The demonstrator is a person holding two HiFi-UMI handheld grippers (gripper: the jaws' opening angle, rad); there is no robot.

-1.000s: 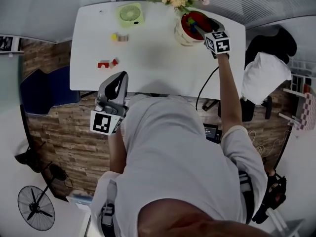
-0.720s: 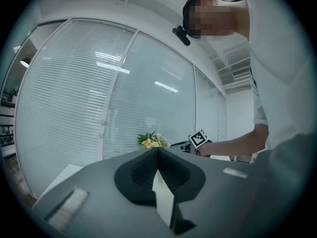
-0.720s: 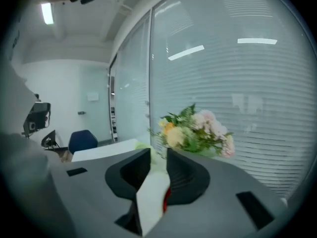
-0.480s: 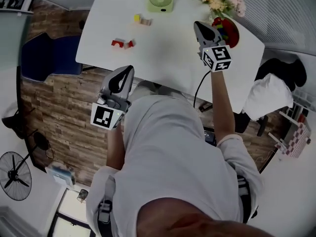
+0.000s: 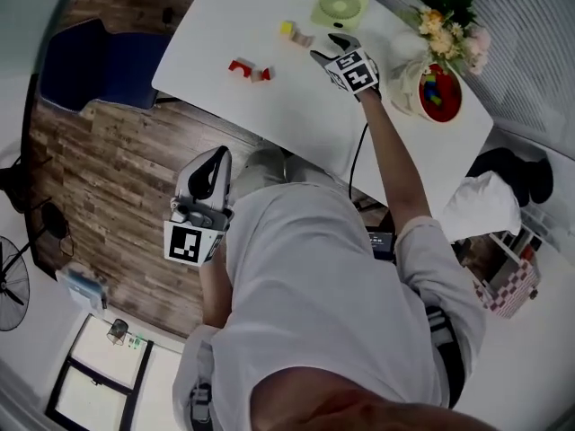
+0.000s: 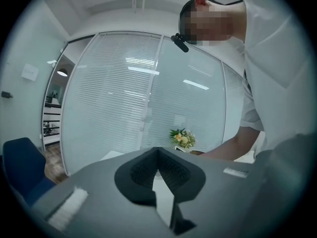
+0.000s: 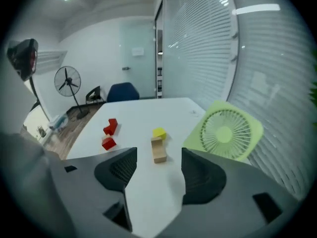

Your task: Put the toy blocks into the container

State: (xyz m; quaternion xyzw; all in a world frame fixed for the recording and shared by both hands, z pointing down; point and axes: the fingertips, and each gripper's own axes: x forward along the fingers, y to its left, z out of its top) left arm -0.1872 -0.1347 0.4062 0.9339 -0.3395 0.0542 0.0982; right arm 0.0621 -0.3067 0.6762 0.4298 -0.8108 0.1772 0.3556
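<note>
A yellow block and a tan block lie together on the white table, with two red blocks further left. My right gripper hovers just right of the tan block. Its jaws have just been opening and stand open with nothing between them. In the right gripper view the tan block and yellow block lie ahead past the fingertips, the red blocks to the left. The red container holds coloured blocks at the table's right end. My left gripper is shut and empty, off the table.
A green desk fan lies flat just beyond the right gripper. A bunch of flowers stands behind the container. A blue chair sits off the table's left end. A cable hangs over the near edge.
My right gripper has left the red container and swung left and down across the table to the tan and yellow blocks. The left gripper has shifted a little, still shut.
</note>
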